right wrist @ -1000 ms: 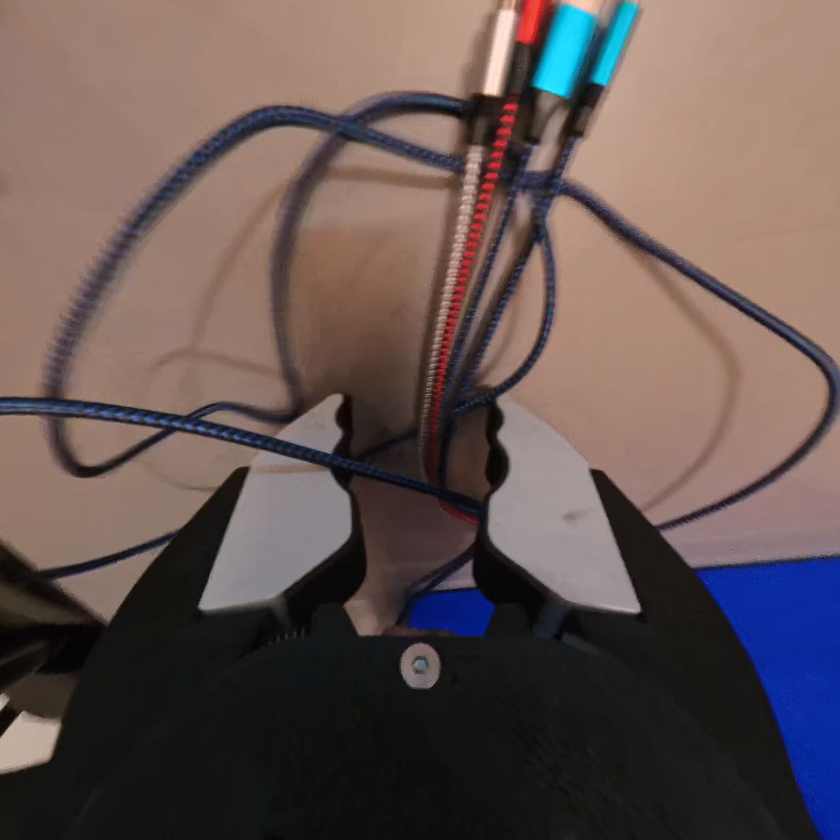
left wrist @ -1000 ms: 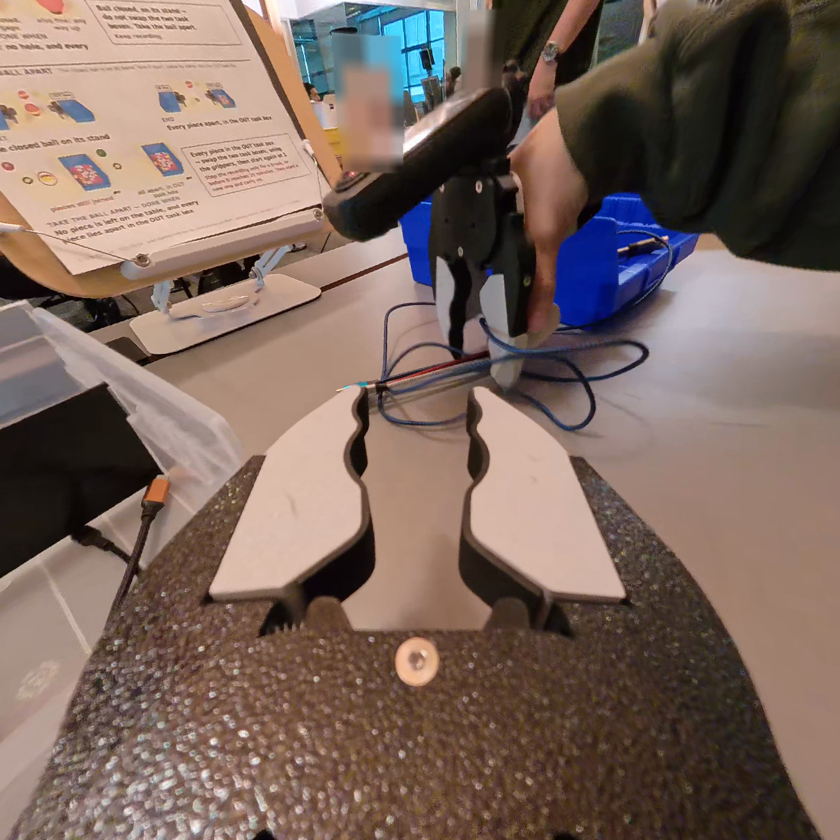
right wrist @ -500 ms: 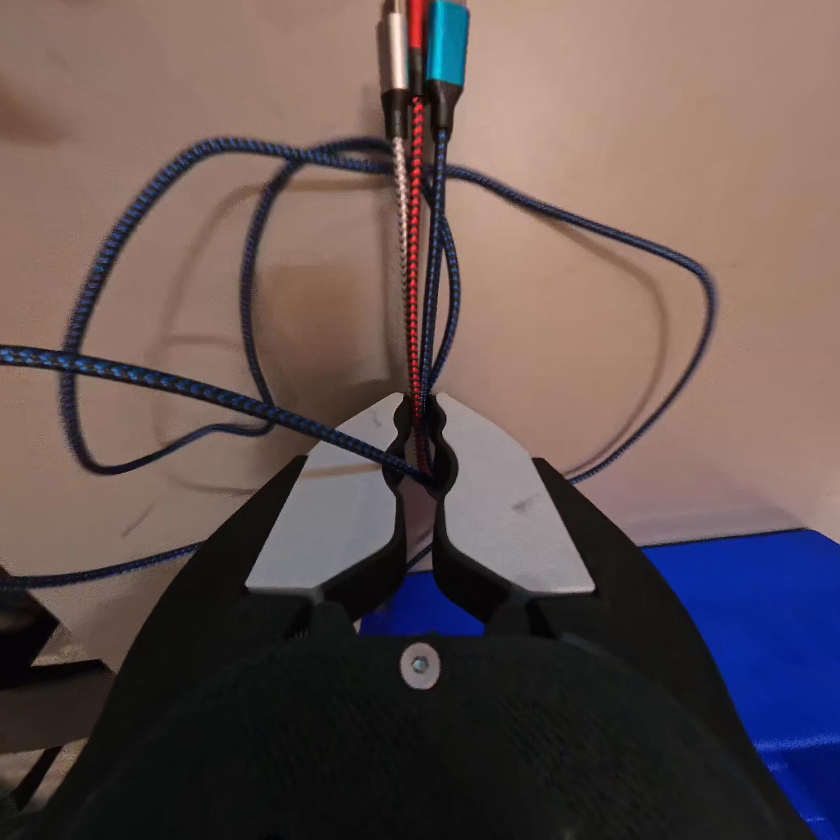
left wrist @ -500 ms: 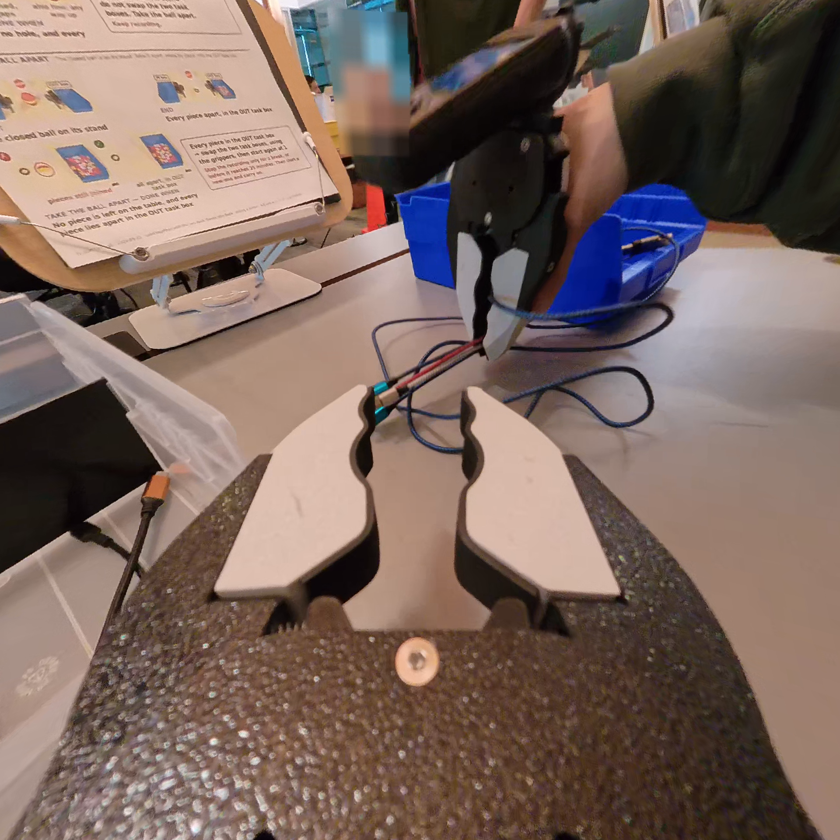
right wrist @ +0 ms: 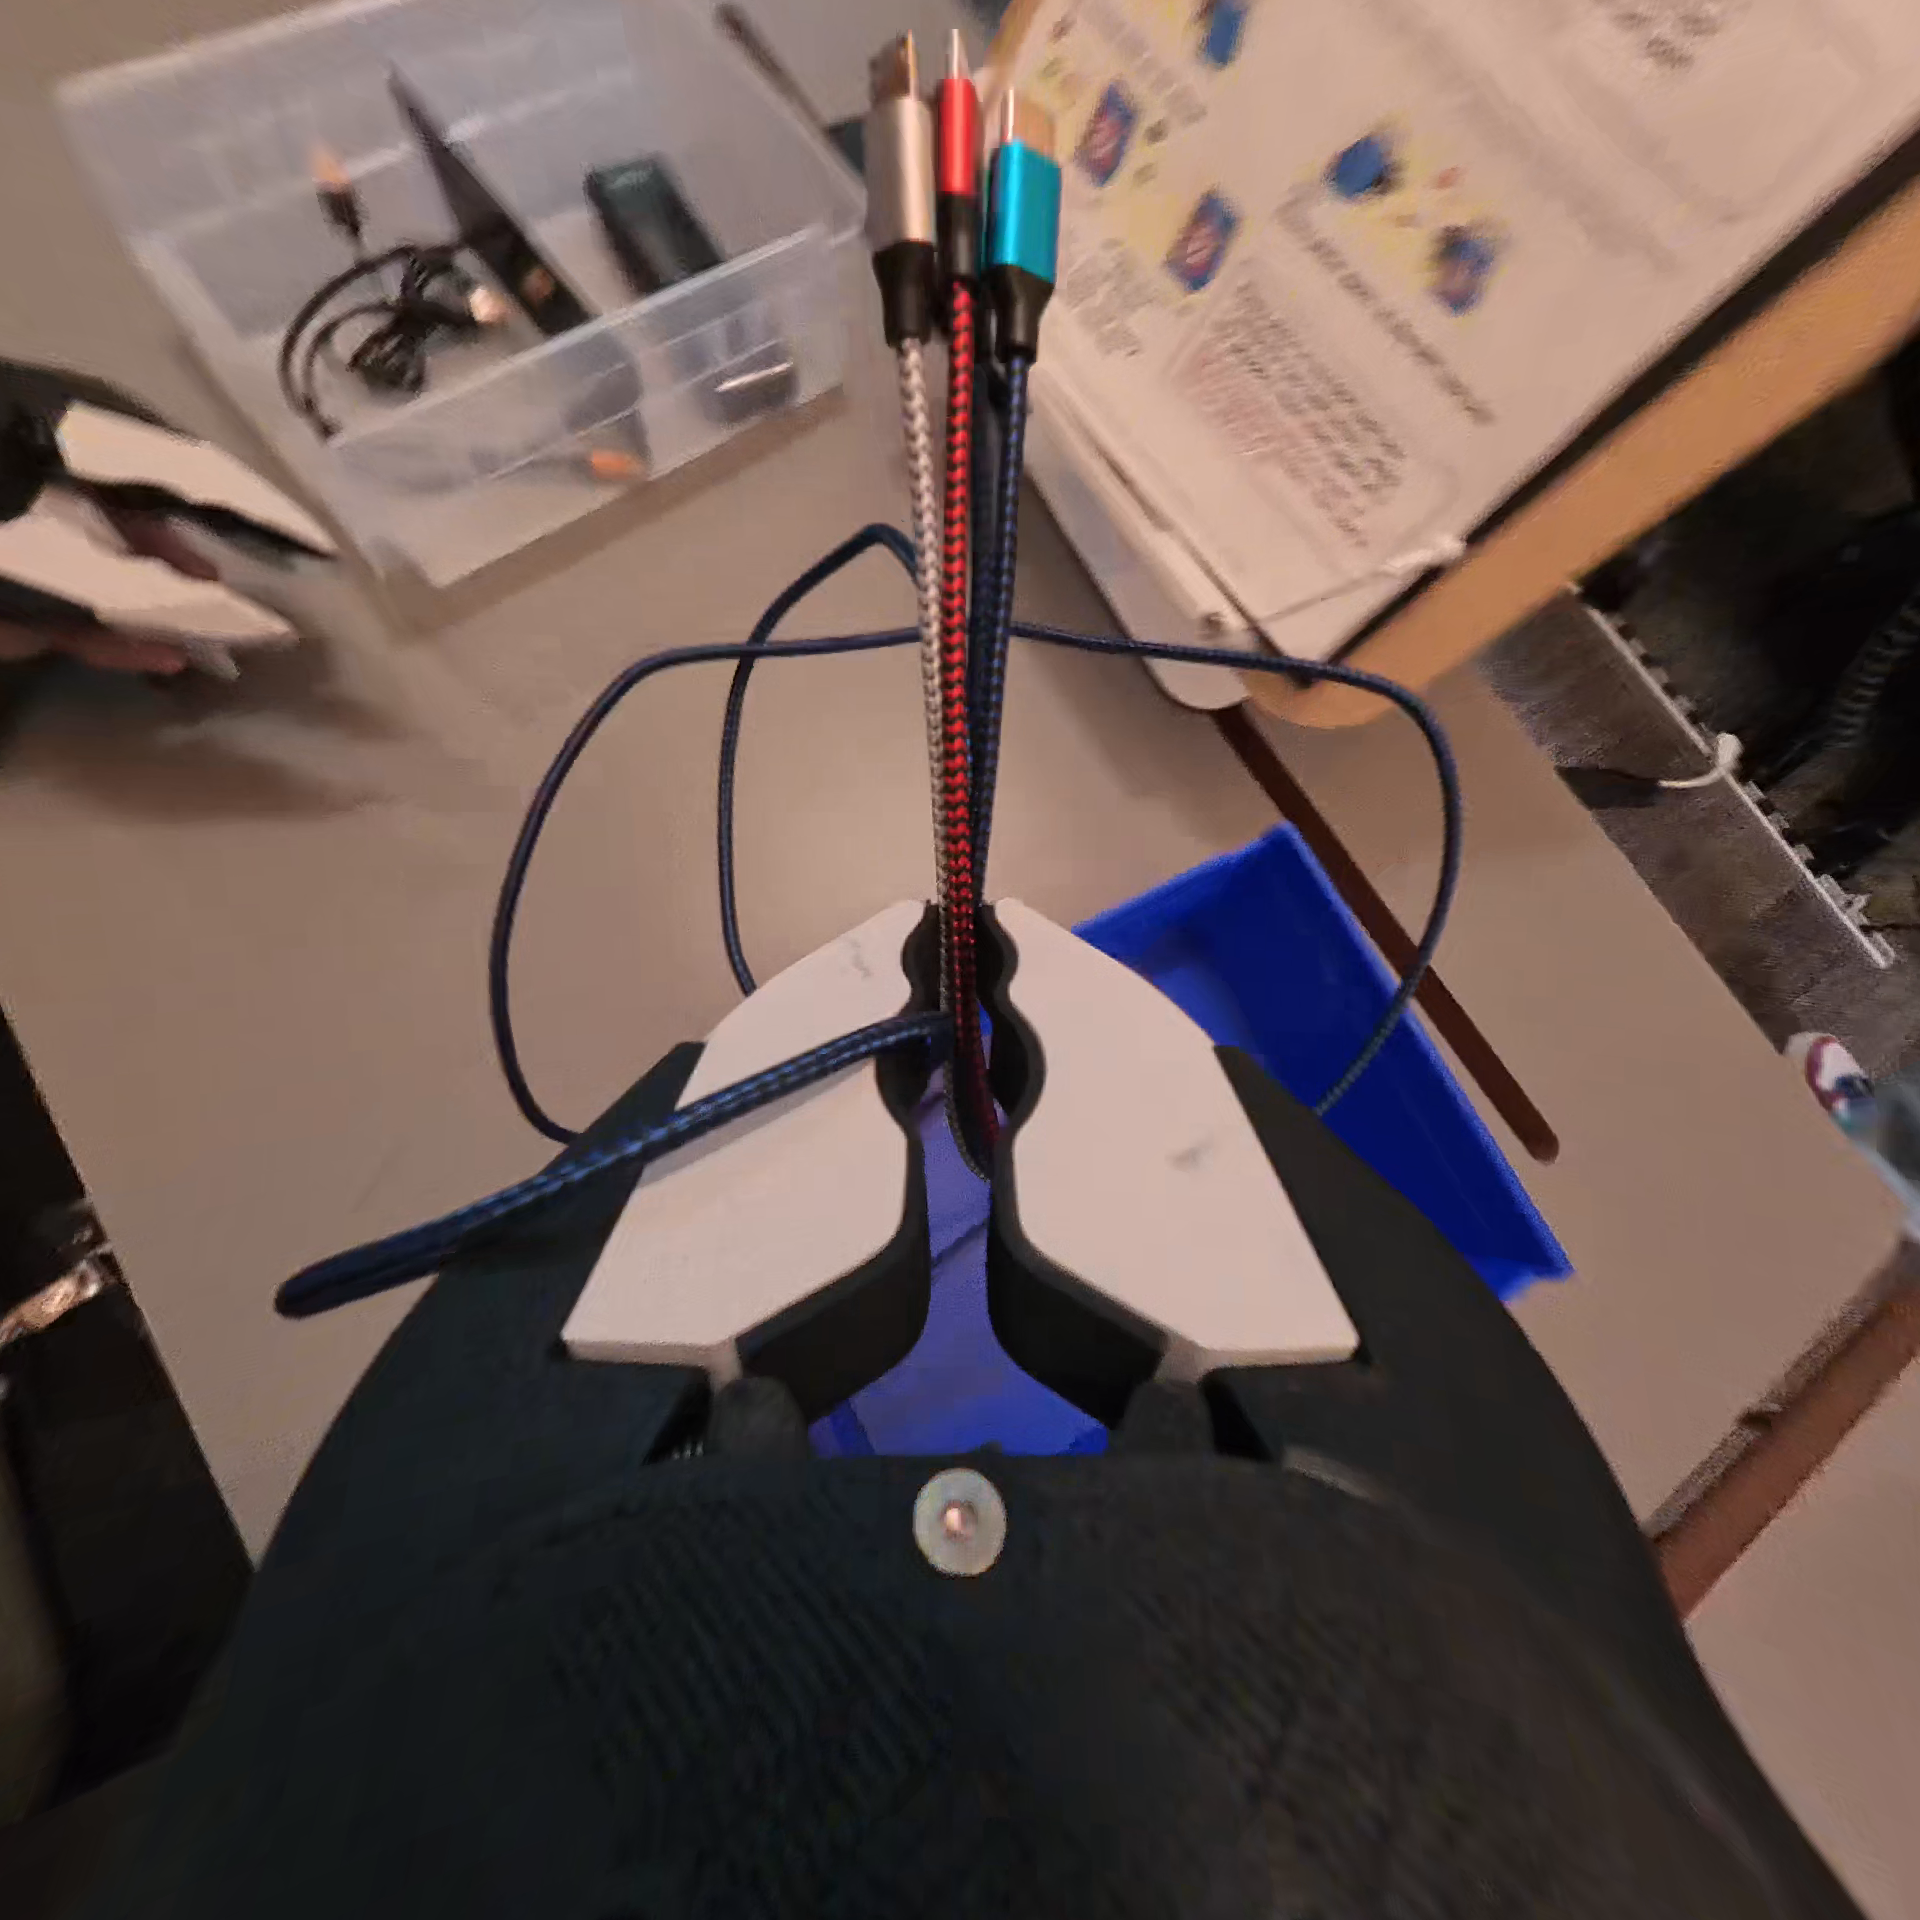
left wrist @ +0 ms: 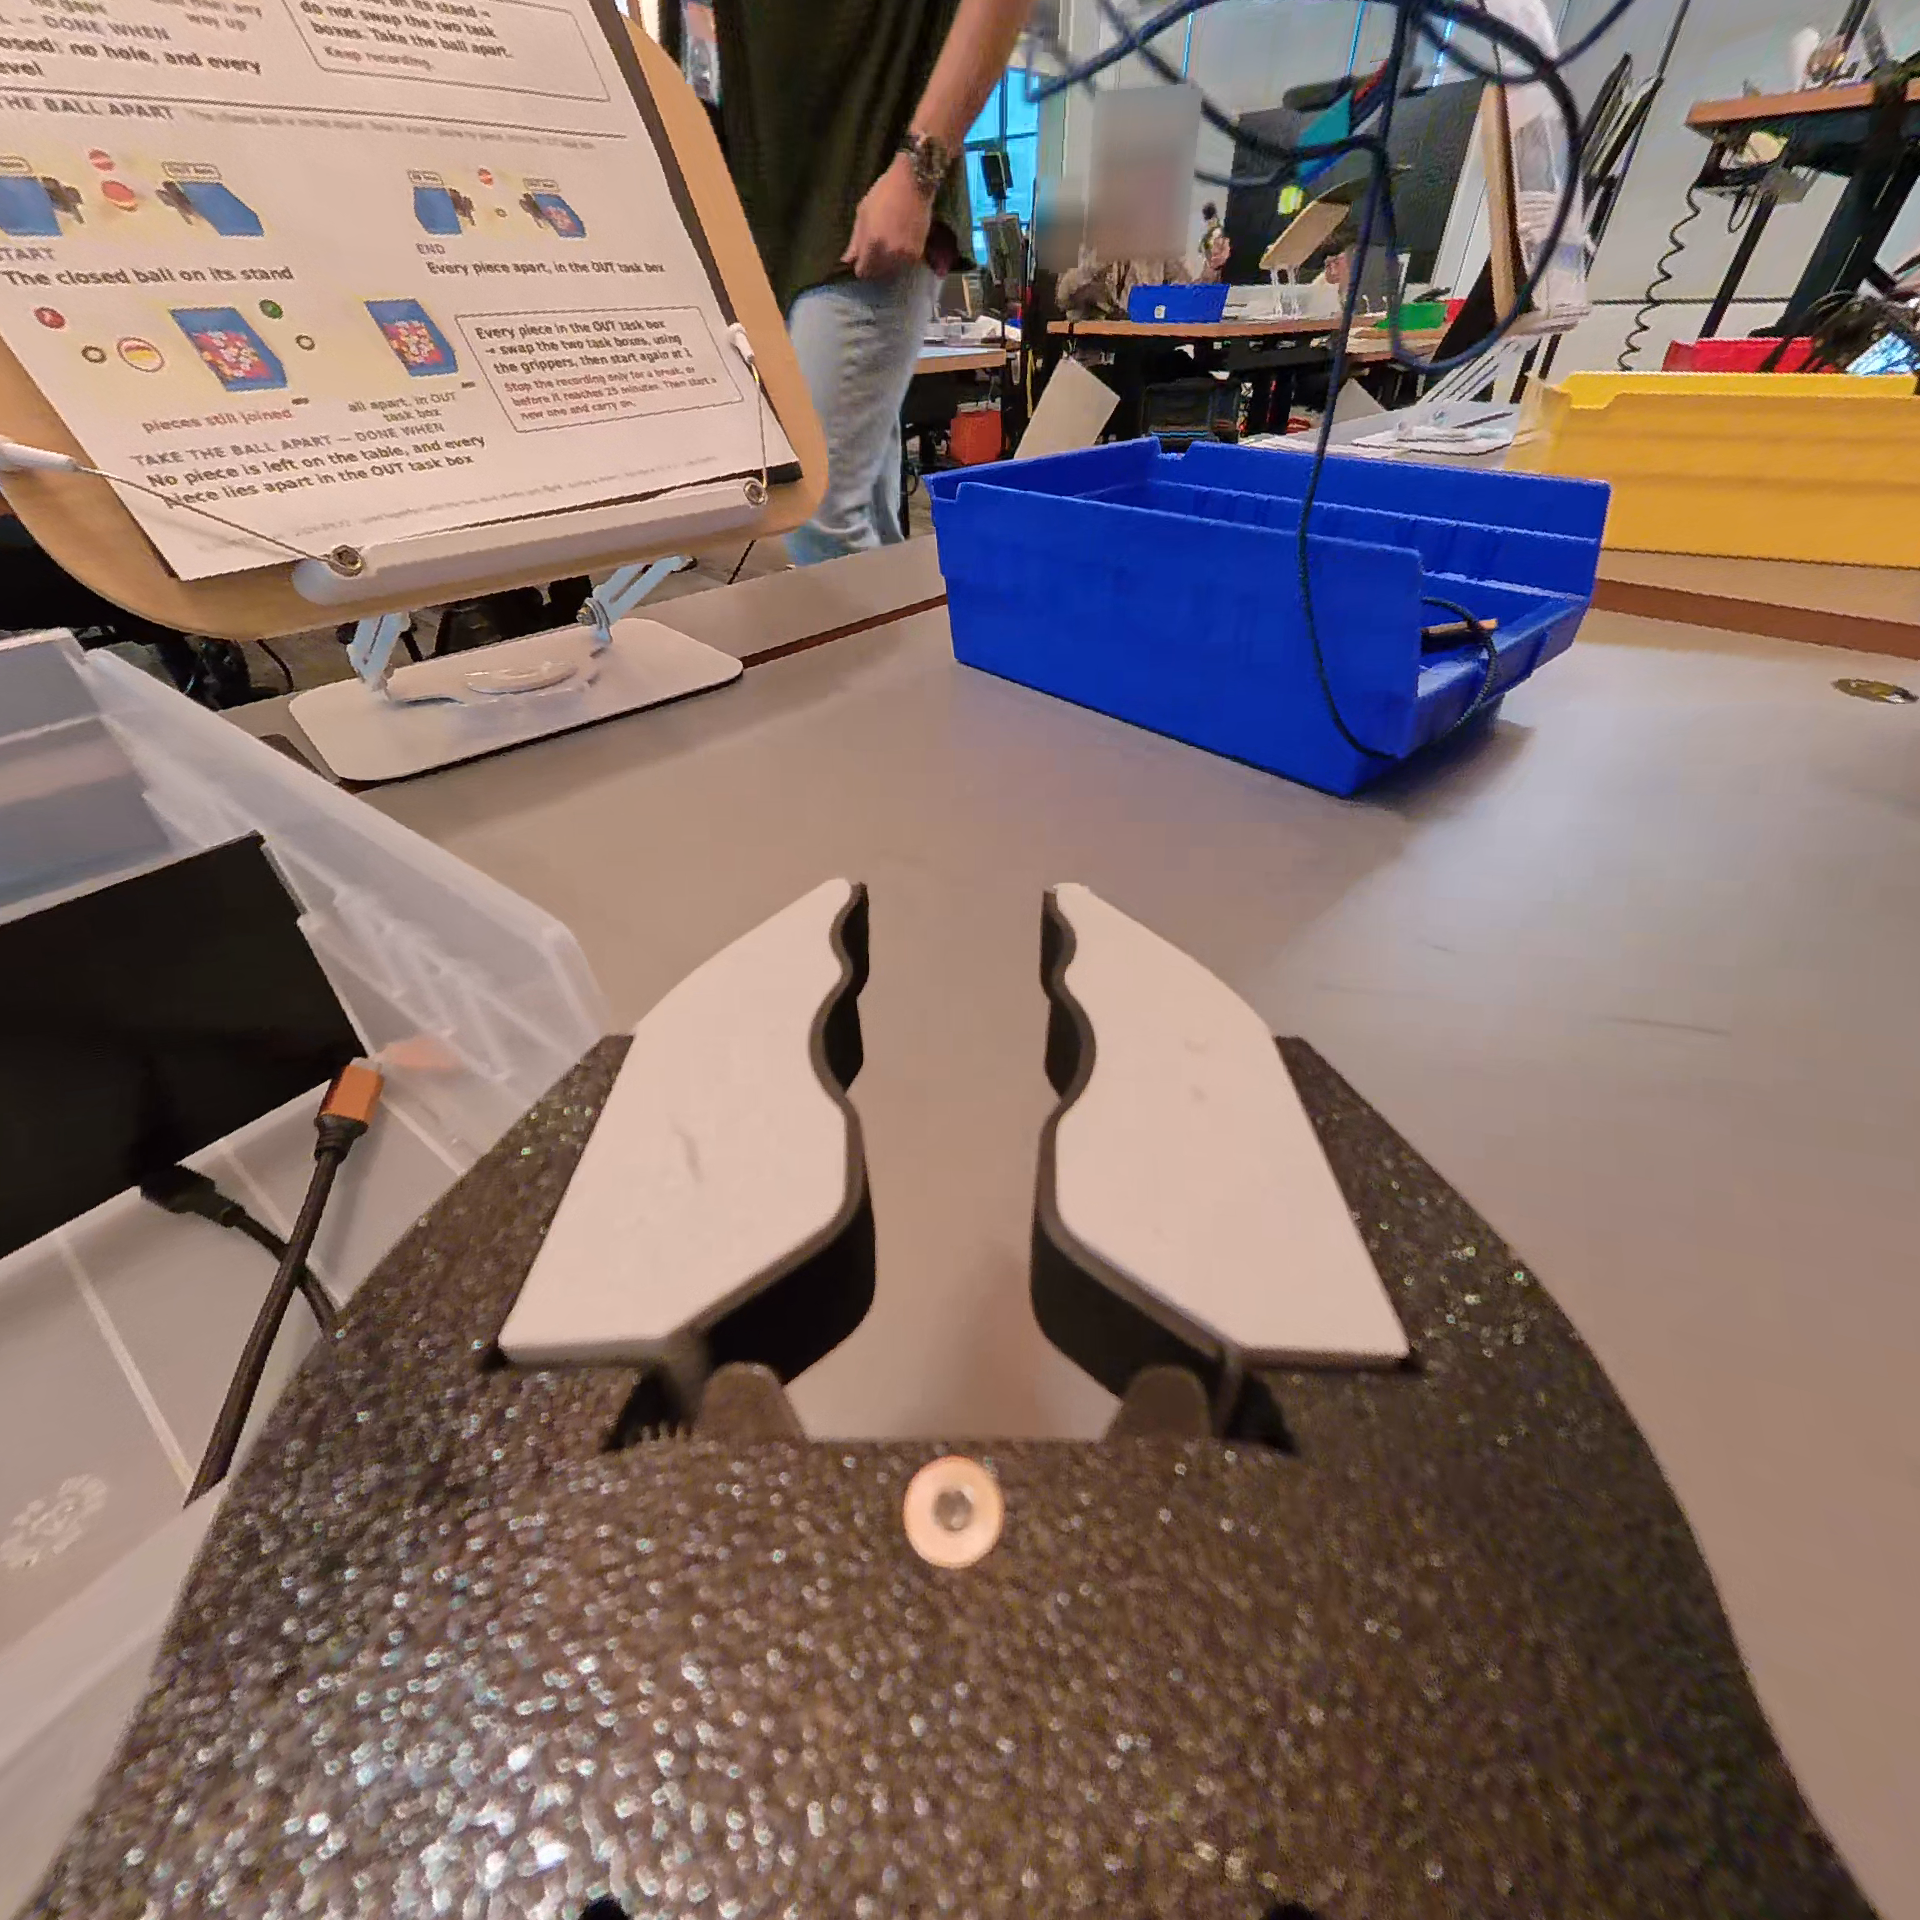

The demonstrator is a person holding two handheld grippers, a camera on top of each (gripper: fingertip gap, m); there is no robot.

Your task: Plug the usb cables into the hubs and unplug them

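Observation:
My right gripper [right wrist: 961,916] is shut on a bundle of braided USB cables [right wrist: 961,665] and holds it high above the grey table. The silver plug [right wrist: 902,177], red plug [right wrist: 958,145] and teal plug [right wrist: 1023,203] stick out beyond the fingertips. Blue cable loops [right wrist: 1439,769] hang around the bundle. In the left wrist view one blue cable [left wrist: 1317,499] hangs from above down to the blue bin [left wrist: 1164,613]. My left gripper [left wrist: 951,904] is open and empty, low over the table; it shows blurred at the left of the right wrist view [right wrist: 135,540].
A clear plastic box [right wrist: 582,343] holds black cables and dark devices; it stands at the left in the left wrist view [left wrist: 416,935], with an orange plug [left wrist: 353,1096] beside it. An instruction board on a stand [left wrist: 395,312] is behind. A yellow bin [left wrist: 1725,468] is far right. Left tips to right tips: about 35 cm.
My right gripper shut on the cable bundle and lifted it off the table, up out of the left wrist view. The left gripper stayed open and nearly still.

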